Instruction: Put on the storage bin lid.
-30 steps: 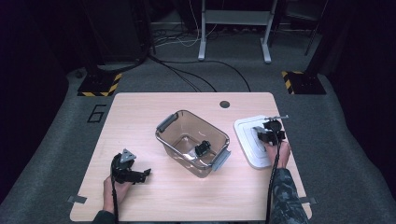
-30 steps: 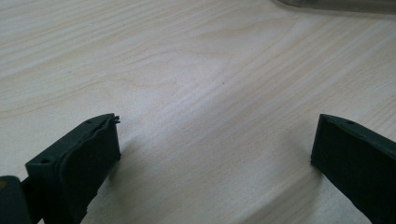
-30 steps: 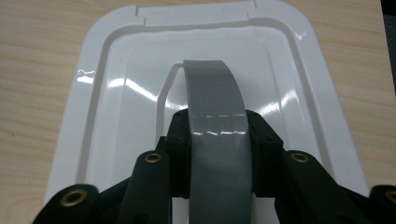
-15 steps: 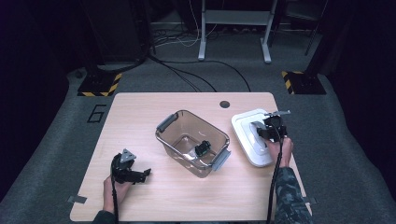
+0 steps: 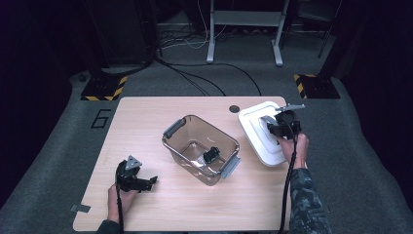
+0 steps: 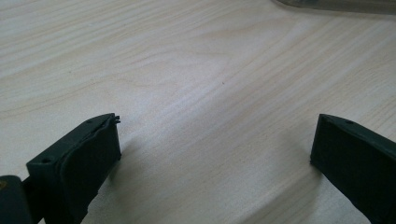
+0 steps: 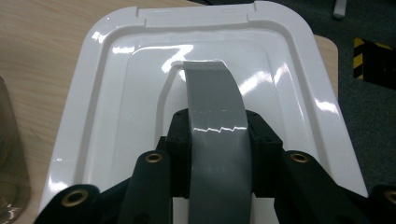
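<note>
White plastic forms the lid (image 7: 140, 93), whose grey arched handle (image 7: 217, 140) is clamped between the jaws of the right gripper (image 5: 281, 127), as seen up close in the right gripper view. From the high view the lid is seen at the table's (image 5: 146, 122) right edge, overhanging it and tilted, just beside the clear container (image 5: 199, 146) with a small black object (image 5: 211, 155) inside. The left gripper (image 5: 139, 183) is held low near the front left; in the left gripper view its jaws are spread apart over bare wood.
</note>
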A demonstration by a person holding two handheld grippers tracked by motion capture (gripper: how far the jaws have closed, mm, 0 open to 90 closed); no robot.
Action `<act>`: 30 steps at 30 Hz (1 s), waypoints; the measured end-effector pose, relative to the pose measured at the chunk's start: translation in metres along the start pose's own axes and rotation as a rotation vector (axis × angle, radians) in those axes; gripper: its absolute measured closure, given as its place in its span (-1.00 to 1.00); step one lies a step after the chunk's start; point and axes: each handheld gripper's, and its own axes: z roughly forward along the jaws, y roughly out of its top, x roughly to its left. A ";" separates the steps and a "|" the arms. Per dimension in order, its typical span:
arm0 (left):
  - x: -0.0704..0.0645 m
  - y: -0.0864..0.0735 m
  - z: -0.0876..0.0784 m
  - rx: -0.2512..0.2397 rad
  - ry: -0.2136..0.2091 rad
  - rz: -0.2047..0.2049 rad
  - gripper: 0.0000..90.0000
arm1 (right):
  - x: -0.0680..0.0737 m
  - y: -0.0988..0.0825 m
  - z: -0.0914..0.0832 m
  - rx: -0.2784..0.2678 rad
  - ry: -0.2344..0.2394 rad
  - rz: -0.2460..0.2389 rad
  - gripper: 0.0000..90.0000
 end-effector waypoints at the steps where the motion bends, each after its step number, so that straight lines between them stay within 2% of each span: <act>1: 0.000 0.000 0.000 -0.006 0.003 -0.003 -0.98 | 0.001 0.003 -0.002 -0.004 -0.001 -0.008 0.49; 5: 0.000 0.000 0.000 -0.002 0.000 -0.003 -0.98 | 0.003 0.011 -0.010 -0.014 -0.004 -0.024 0.49; 15: 0.000 0.000 0.000 0.000 0.003 0.005 -0.98 | 0.014 0.033 -0.024 -0.039 0.026 -0.062 0.49; 16: 0.000 0.000 0.000 -0.006 0.004 -0.004 -0.98 | 0.017 0.037 -0.028 -0.043 0.041 -0.067 0.49; 22: 0.000 0.000 0.000 0.000 0.004 0.004 -0.98 | 0.025 0.049 -0.036 -0.055 0.070 -0.083 0.49; 30: 0.000 0.000 0.000 -0.005 0.007 0.002 -0.98 | 0.047 0.061 -0.038 -0.069 0.132 -0.122 0.49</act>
